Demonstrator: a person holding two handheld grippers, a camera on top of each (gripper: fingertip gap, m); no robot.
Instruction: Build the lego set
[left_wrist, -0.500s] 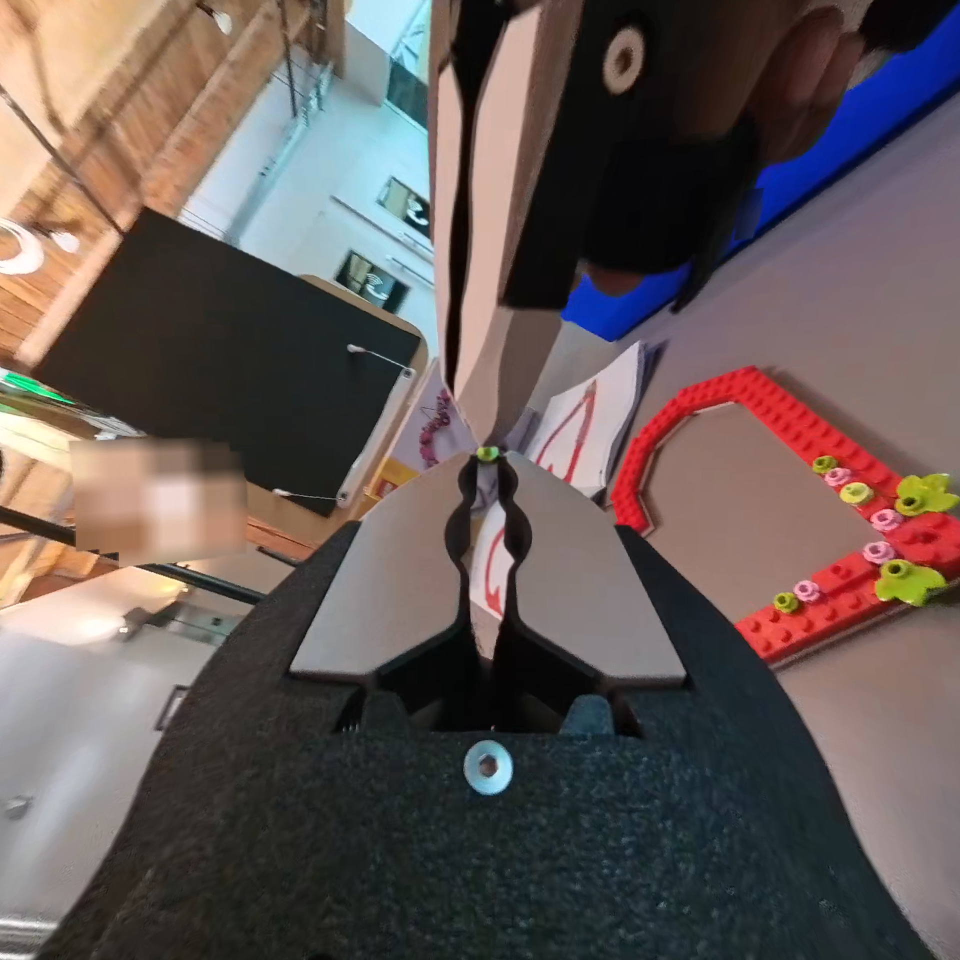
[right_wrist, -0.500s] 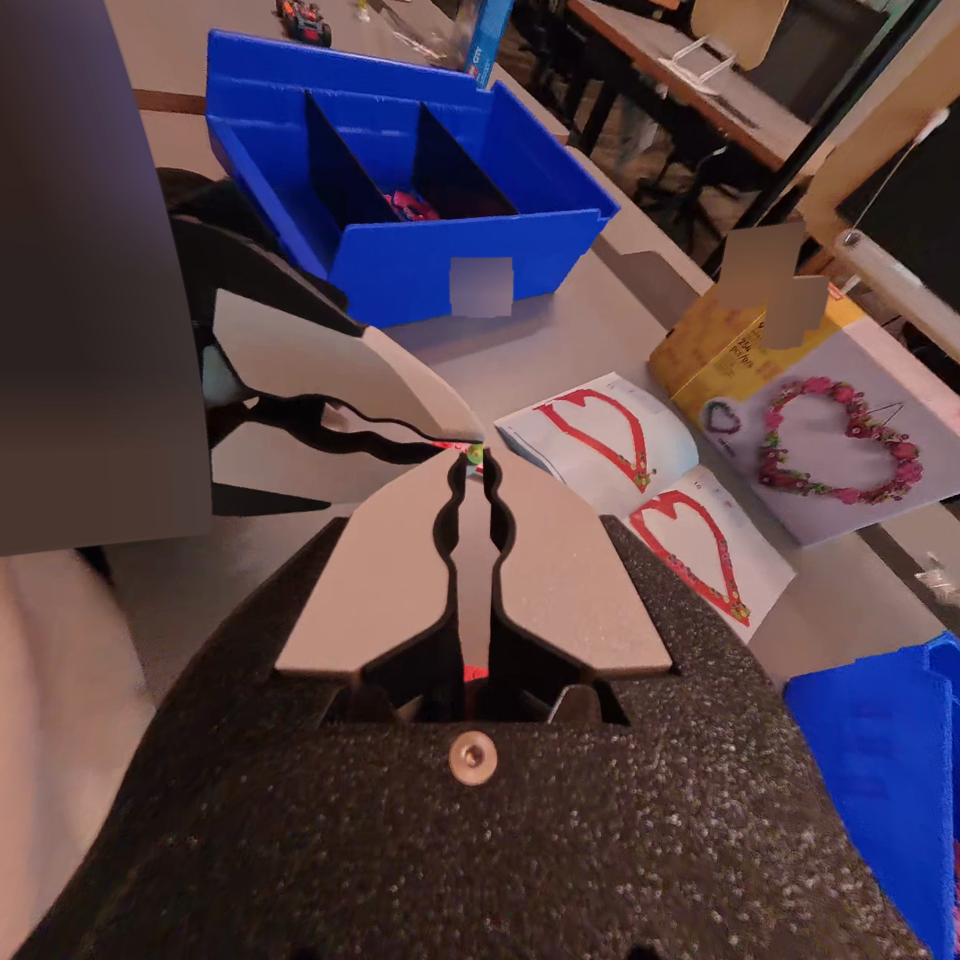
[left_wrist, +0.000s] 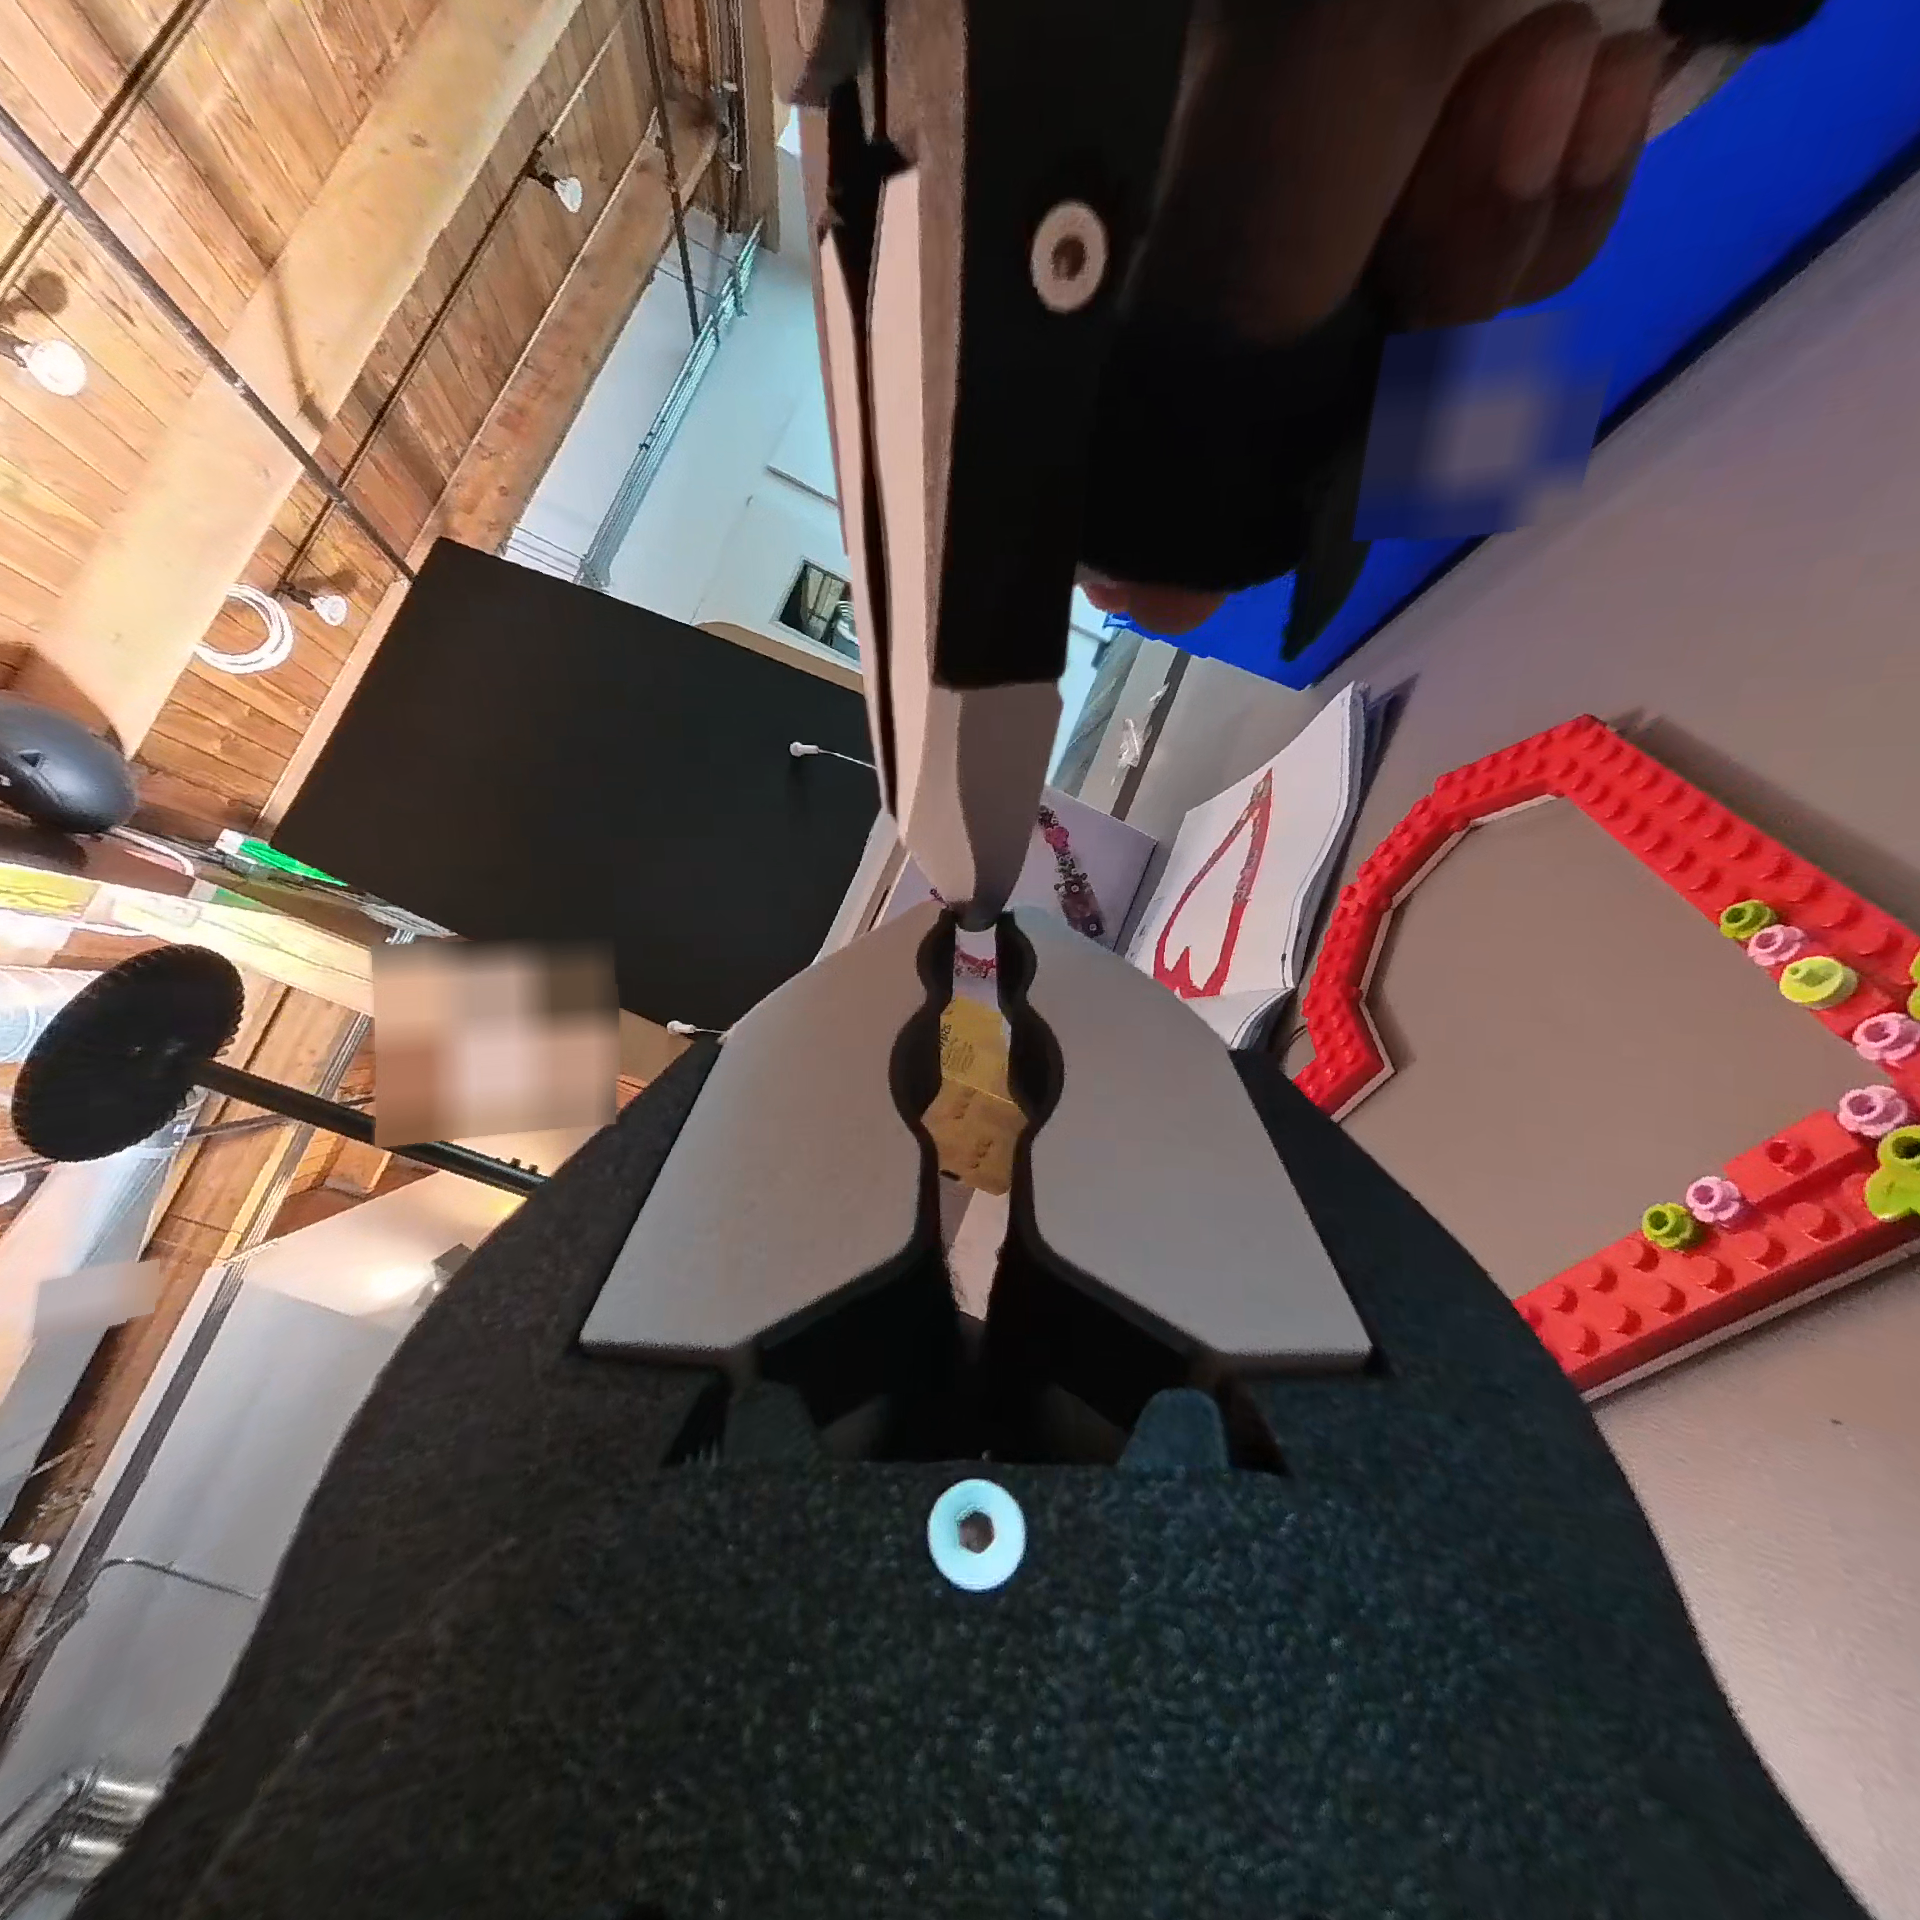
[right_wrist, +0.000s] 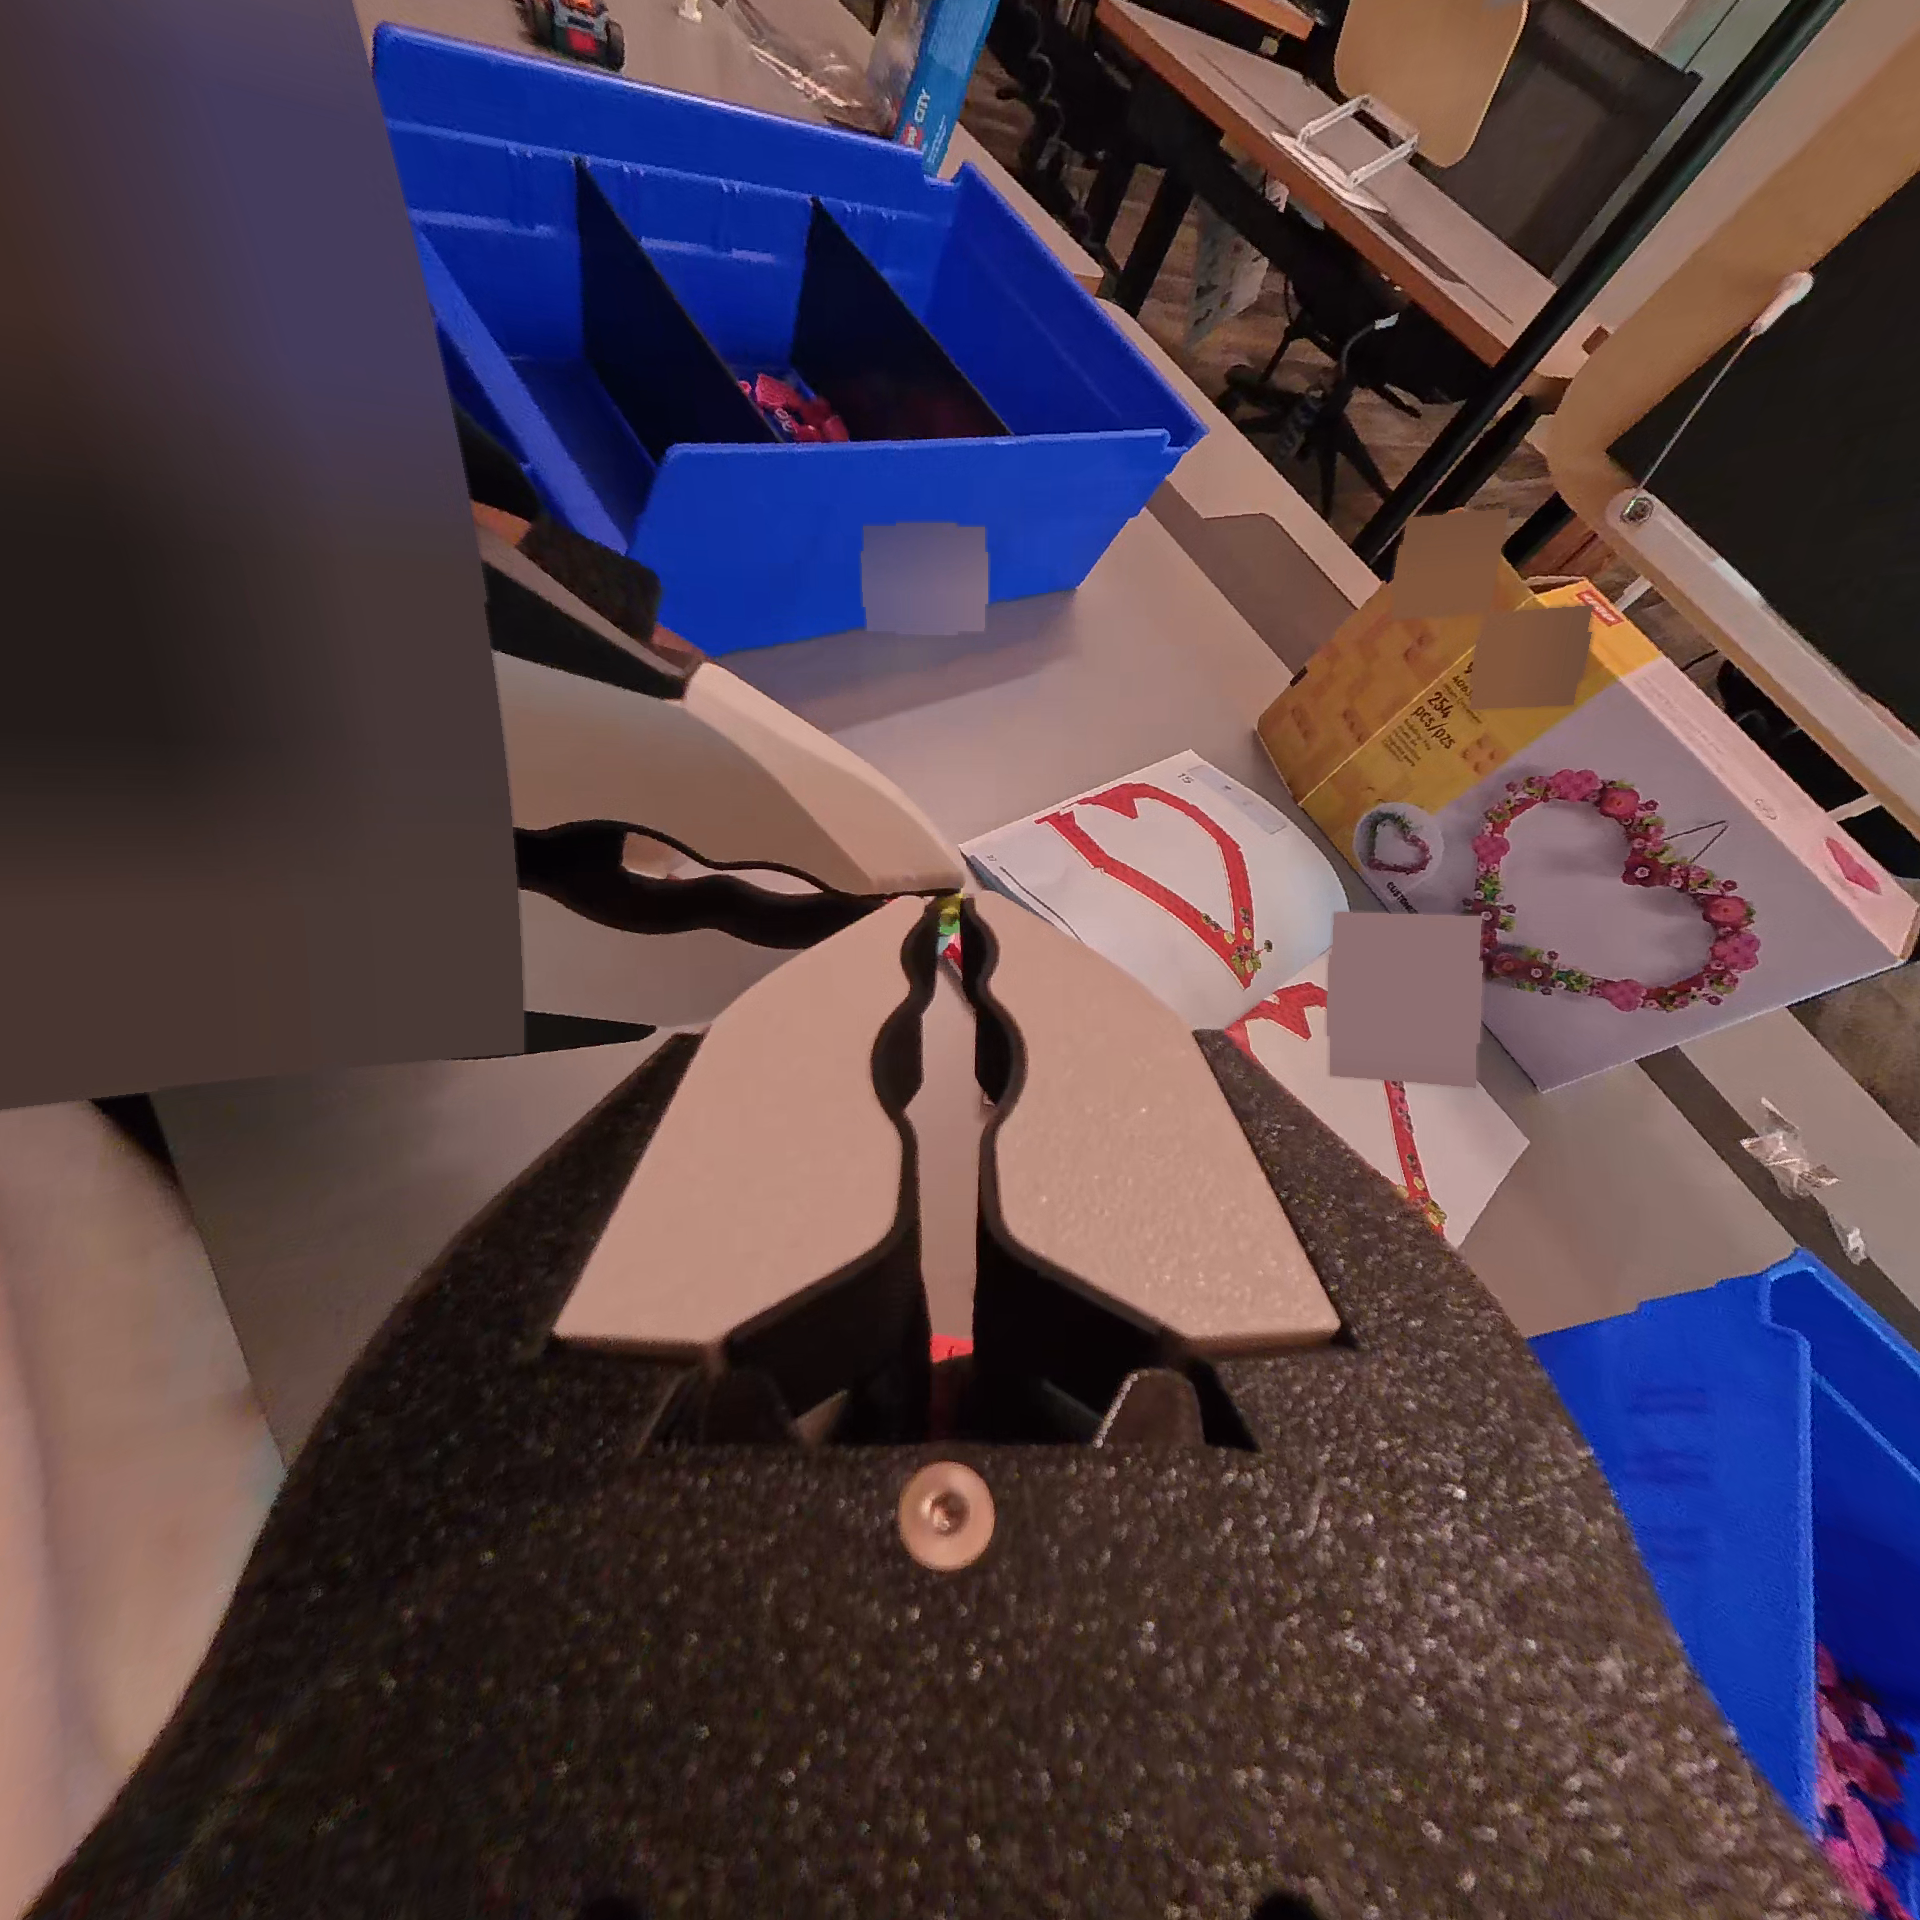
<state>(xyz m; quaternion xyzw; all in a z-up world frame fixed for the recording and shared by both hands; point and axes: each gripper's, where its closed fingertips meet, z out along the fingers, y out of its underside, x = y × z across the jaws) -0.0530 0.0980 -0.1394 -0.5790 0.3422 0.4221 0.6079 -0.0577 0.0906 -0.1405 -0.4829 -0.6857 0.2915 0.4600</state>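
A small lime-green piece (right_wrist: 948, 914) sits between the tips of my right gripper (right_wrist: 948, 920), whose jaws stand a narrow slit apart. My left gripper (right_wrist: 920, 888) comes in from the left, jaws closed, with its tip at the same piece. In the left wrist view my left gripper (left_wrist: 977, 927) is nearly closed, and the right gripper (left_wrist: 971, 902) comes down from above and hides the piece. The red heart-shaped frame (left_wrist: 1382, 914) lies on the grey table at the right, with lime and pink pieces (left_wrist: 1813, 982) along its lower side.
An open instruction booklet (right_wrist: 1164, 873) and the set's box (right_wrist: 1662, 831) lie beyond the grippers. A divided blue bin (right_wrist: 883, 520) stands at the back, and a second blue bin (right_wrist: 1714, 1455) is near right. A hand (left_wrist: 1455, 156) holds the right gripper.
The right gripper's tips have come down onto the left gripper's tips. The lime-green piece that showed there in the left wrist view is now covered. The left gripper has tilted.
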